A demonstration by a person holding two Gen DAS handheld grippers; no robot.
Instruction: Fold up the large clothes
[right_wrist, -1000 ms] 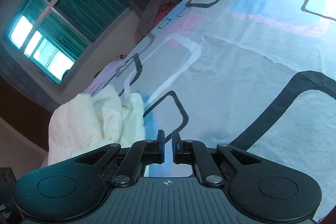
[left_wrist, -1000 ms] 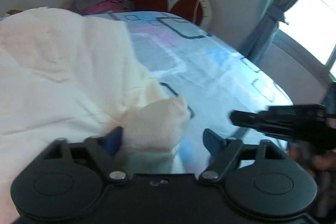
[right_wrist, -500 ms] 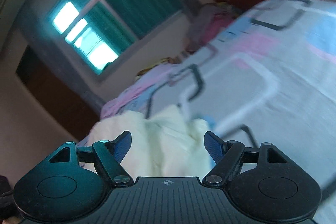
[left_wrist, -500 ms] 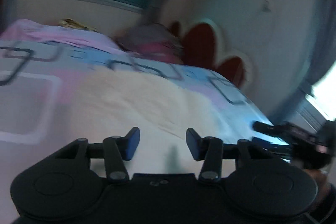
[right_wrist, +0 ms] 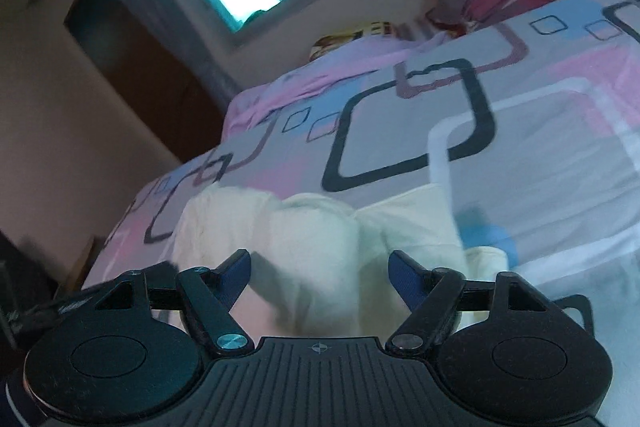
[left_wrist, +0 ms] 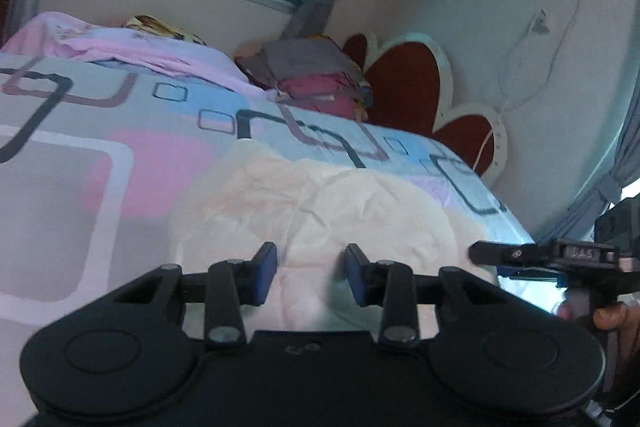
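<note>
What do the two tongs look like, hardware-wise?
Both are matte black. The left tongs have blue pads on black linkage arms with silver pivot screws, above two round housings. The right tongs match, with a ribbed centre plate bearing a small crosshair mark. In the left view the right unit's side shows a raised lettered label, too blurred to read.

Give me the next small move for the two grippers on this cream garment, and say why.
Probably lower both onto the near edge of the garment and pinch it. The left gripper and right gripper, jaws just closing, hold nothing, and the garment lies bunched on the bed.
</note>
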